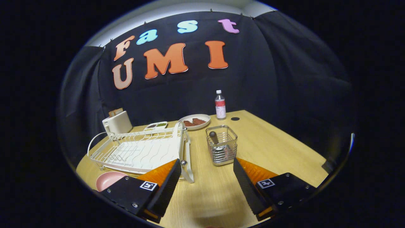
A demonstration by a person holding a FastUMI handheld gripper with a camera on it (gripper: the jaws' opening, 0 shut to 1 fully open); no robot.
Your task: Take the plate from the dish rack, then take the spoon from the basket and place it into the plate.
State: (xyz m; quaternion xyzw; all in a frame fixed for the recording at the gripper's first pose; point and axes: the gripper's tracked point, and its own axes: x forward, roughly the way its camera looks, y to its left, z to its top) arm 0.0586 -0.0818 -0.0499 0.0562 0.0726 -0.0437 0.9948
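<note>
My gripper [207, 164] is open above the wooden table [269, 148], with nothing between its fingers. Just beyond the fingers, slightly toward the right one, stands a small wire basket [222, 145] holding a spoon [214, 138] with its dark handle up. The white dish rack [139, 150] lies beyond my left finger and holds no plate. A pink plate [107, 180] rests on the table in front of the rack, to the left of my left finger and partly hidden by it.
Behind the rack stand a white toaster [117, 123] and a small tray [155, 125]. A white plate with brown food [194, 121] and a water bottle [220, 104] sit farther back. A dark hole [235, 118] marks the tabletop near the bottle.
</note>
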